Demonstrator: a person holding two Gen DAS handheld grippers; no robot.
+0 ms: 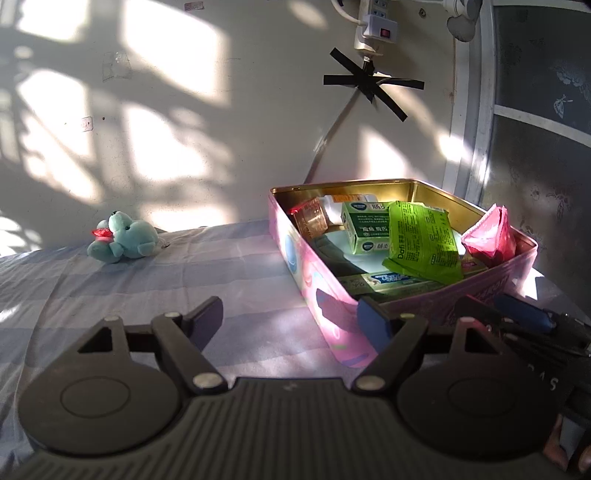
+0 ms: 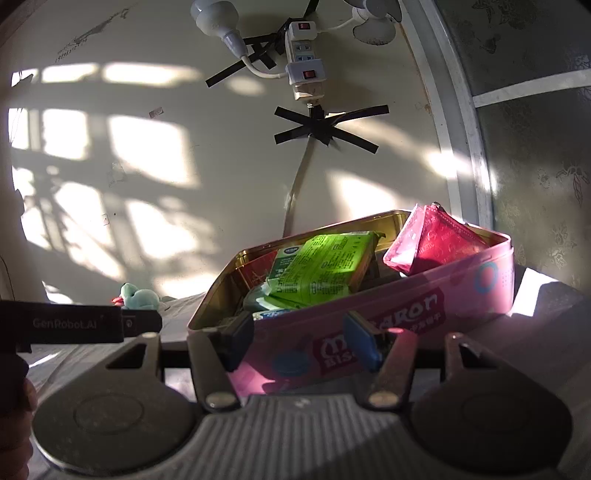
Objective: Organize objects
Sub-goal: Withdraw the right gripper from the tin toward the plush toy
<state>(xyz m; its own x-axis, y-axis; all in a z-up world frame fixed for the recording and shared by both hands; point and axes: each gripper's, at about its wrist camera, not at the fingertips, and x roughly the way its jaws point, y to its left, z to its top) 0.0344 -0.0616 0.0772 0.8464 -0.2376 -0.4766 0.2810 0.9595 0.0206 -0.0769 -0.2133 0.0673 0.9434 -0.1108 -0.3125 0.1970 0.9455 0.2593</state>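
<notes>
A pink tin box [image 1: 325, 306] stands on the striped bed sheet [image 1: 147, 280]; it also shows in the right wrist view [image 2: 424, 295]. It holds a green packet [image 1: 424, 240], a green carton [image 1: 365, 229], a pink pouch [image 1: 491, 236], an amber jar [image 1: 310, 218] and a toothpaste box [image 1: 391, 278]. My left gripper [image 1: 291, 321] is open, its right finger at the tin's near corner. My right gripper [image 2: 299, 339] is open just in front of the tin's long side. A teal plush toy [image 1: 122, 238] lies apart at the far left.
The wall [image 1: 184, 129] rises right behind the bed, with a power strip [image 1: 373, 26] and a cable taped to it. A window frame [image 1: 476, 110] stands at the right. The other gripper's body [image 2: 74, 325] is at my right gripper's left.
</notes>
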